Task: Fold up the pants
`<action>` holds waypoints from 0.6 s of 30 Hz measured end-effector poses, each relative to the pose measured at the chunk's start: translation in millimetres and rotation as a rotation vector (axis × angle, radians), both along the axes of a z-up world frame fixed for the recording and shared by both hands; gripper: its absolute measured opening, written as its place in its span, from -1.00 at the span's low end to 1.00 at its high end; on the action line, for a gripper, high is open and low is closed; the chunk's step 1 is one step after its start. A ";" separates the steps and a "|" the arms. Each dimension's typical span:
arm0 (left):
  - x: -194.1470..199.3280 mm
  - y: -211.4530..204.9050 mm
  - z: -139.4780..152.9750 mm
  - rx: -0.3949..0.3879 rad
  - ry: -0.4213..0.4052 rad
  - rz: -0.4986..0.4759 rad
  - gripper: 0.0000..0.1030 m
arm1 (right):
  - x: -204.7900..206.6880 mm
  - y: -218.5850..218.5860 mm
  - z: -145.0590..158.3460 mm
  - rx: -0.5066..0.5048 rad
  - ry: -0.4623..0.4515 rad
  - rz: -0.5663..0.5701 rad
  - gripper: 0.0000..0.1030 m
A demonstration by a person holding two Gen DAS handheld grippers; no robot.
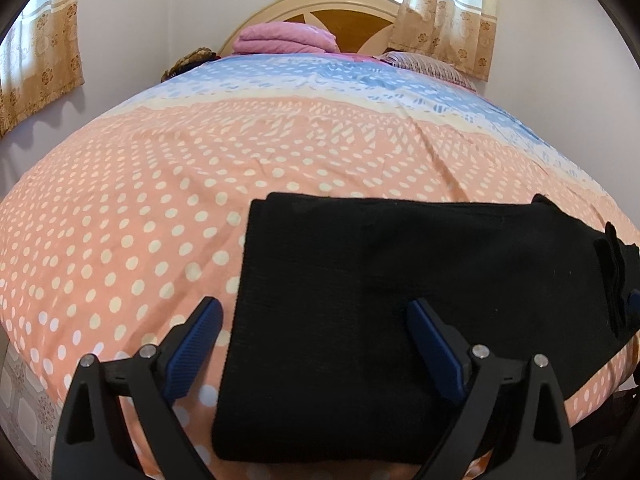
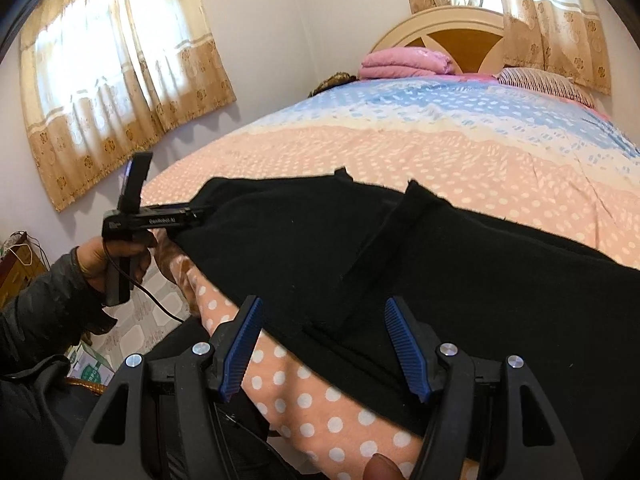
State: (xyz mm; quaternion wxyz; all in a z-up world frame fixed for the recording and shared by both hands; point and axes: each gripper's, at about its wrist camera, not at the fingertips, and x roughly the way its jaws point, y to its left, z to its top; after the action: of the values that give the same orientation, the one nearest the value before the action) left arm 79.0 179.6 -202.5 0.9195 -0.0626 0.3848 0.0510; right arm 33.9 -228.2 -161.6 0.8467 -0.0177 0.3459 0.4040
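Black pants [image 1: 400, 300] lie folded flat on the polka-dot bedspread [image 1: 120, 220] near the bed's front edge. My left gripper [image 1: 316, 312] is open, its fingers straddling the pants' left edge just above the cloth. In the right wrist view the pants [image 2: 440, 260] stretch across the bed with a loose flap [image 2: 384, 232] raised on top. My right gripper [image 2: 324, 312] is open over the pants' near edge, holding nothing. The left gripper [image 2: 160, 216] shows there at the pants' far left end, held by a hand.
A folded pink blanket [image 1: 284, 38] and a striped pillow [image 1: 432, 66] lie by the headboard [image 1: 340, 8]. Curtains [image 2: 112, 88] hang on the left wall. Floor tiles and boxes [image 2: 92, 360] lie left of the bed.
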 end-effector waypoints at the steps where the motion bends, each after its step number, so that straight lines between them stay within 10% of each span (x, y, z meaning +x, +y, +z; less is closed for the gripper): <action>1: -0.3 -0.3 0.7 0.000 0.000 -0.003 0.79 | -1.0 -0.5 2.4 0.008 -0.006 0.002 0.26; 12: -6.1 -0.4 9.6 -0.016 -0.001 -0.014 -0.02 | 2.3 -1.0 -3.5 0.016 -0.006 0.005 0.26; 18: -5.9 1.7 8.6 -0.039 0.004 -0.003 0.03 | 2.8 -1.6 -8.4 0.011 -0.003 0.014 0.26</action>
State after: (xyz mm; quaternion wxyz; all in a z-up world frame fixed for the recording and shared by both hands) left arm 73.1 181.4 -194.0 0.9173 -0.0797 0.3878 0.0424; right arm 36.7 -229.8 -170.0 0.8445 -0.0160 0.3421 0.4117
